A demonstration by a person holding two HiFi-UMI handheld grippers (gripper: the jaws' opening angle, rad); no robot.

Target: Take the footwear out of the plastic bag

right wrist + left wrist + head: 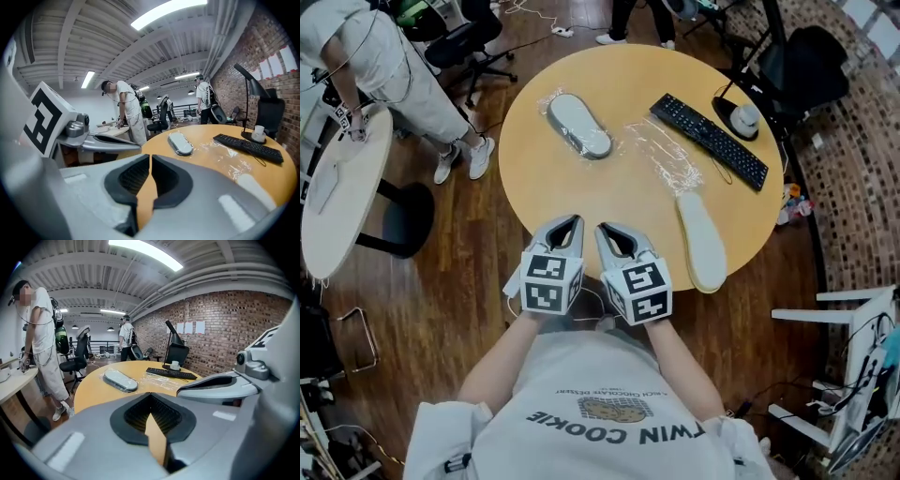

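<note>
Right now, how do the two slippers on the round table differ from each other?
The wrapped slipper sits inside clear plastic; the bare slipper has no cover. The wrapped slipper lies on the far left of the table; the bare slipper lies at its near right edge, beside an empty bag. The wrapped slipper looks grey, the bare slipper paler. Both are long ovals lying flat.

Table [619,192] — bagged slipper [578,126], loose bag [666,155], bare slipper [701,242], keyboard [709,141], perhaps cup [745,117]
</note>
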